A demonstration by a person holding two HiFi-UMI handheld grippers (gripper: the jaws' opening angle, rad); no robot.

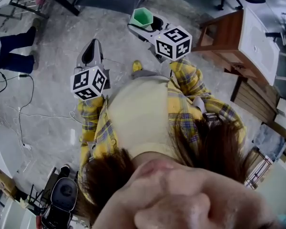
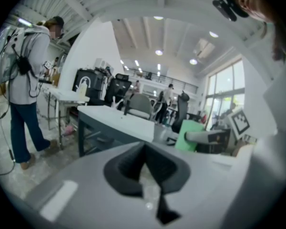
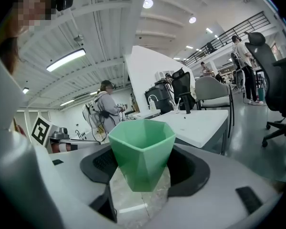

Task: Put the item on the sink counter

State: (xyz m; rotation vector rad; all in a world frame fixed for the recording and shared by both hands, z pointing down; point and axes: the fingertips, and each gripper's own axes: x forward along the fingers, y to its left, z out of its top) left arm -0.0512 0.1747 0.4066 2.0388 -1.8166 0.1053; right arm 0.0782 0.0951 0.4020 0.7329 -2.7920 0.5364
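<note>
One green cup (image 3: 142,149), clamped in my right gripper (image 3: 143,175), well apart from the wooden cabinet (image 1: 257,42); left gripper (image 2: 145,168) closed, empty; placing not yet done.

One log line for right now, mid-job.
left tongs: shut, empty | right tongs: shut on green cup | position: upright, over floor

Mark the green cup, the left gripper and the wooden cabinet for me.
green cup (image 3: 142,151), right gripper view, on its front faceted wall.
left gripper (image 2: 144,149), left gripper view, where its closed fingertips meet.
wooden cabinet (image 1: 226,35), head view, on its brown side panel.
</note>
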